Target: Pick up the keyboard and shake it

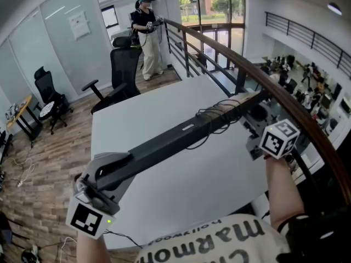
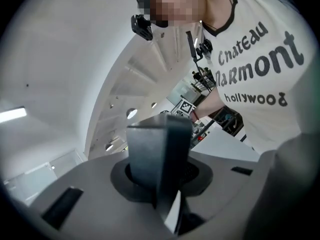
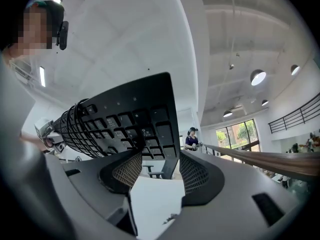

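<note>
The keyboard (image 1: pixel 181 138) hangs above the counter (image 1: pixel 164 201), with the left tongs (image 1: pixel 107 173) and right tongs (image 1: pixel 251 124) each clamped on one end; shaking it well calls for firm grips and short, matched strokes.

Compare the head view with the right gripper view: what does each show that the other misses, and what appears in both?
Head view only: the keyless back of the keyboard, the marker cube on the right gripper, and the wood floor.
Right gripper view only: the keyboard's keys, the mesh pads on either side of its end, and round ceiling lights.
Both: the raised keyboard with its cable wound round it, the wooden railing, and a person standing by it.
</note>
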A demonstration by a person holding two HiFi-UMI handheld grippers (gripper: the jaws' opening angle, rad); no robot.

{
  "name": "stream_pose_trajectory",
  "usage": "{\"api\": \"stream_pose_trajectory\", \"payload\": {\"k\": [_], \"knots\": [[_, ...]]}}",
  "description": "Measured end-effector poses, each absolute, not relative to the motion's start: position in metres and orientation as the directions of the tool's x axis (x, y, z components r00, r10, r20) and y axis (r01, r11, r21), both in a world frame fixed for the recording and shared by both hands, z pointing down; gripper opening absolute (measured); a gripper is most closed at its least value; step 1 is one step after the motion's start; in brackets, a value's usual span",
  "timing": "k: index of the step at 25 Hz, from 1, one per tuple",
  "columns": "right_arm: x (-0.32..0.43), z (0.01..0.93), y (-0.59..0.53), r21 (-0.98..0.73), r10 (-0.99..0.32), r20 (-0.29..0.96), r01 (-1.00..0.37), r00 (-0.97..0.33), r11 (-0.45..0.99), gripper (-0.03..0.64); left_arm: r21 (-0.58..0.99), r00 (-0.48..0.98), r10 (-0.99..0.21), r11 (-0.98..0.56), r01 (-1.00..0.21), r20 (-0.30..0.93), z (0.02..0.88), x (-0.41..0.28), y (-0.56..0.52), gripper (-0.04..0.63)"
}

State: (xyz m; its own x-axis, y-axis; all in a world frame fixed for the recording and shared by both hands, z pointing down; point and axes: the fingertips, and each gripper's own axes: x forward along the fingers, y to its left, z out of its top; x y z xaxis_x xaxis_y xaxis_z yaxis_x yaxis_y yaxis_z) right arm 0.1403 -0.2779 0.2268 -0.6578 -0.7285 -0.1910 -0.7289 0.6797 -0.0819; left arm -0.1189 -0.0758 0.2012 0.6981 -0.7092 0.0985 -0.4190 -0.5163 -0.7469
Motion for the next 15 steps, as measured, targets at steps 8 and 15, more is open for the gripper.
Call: {"api": "stream_pose_trajectory", "payload": {"k": [8, 15], "knots": [[0.131, 0.263, -0.283, -0.177, -0.736, -0.118, -0.715, -0.667, 0.677, 0.219, -0.585, 0.762, -0.648, -0.622, -0.521, 0.010, 0.203, -0.110, -0.062, 0.067], [0.125, 0.300, -0.288, -0.196, -0.754, -0.030, -0.736, -0.656, 0.648, 0.141, -0.647, 0.767, -0.634, -0.627, -0.435, 0.099, 0.205, -0.086, -0.060, 0.066]]}}
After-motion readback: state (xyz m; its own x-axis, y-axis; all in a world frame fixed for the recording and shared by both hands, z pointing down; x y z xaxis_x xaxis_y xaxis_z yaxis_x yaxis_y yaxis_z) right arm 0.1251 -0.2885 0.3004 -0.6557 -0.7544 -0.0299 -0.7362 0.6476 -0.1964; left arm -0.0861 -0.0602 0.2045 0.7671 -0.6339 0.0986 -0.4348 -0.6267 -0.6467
